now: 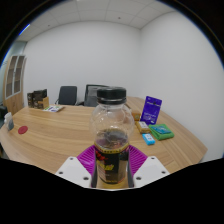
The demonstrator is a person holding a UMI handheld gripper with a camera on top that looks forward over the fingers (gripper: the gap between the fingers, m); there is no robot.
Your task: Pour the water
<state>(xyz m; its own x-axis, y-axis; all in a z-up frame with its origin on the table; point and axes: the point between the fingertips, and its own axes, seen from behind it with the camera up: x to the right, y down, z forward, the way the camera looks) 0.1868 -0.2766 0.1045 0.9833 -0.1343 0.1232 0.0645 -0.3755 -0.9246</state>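
Long wooden table in white-walled meeting room, chairs along far edge, gripper closed around upright bottle.

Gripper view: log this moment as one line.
gripper: shut on jar | jar: lidded, upright, amber liquid inside | table: beyond | pour: not started

The hand-held gripper is gripping a clear lidded jar with both pads pressing its sides, above the wooden bench.
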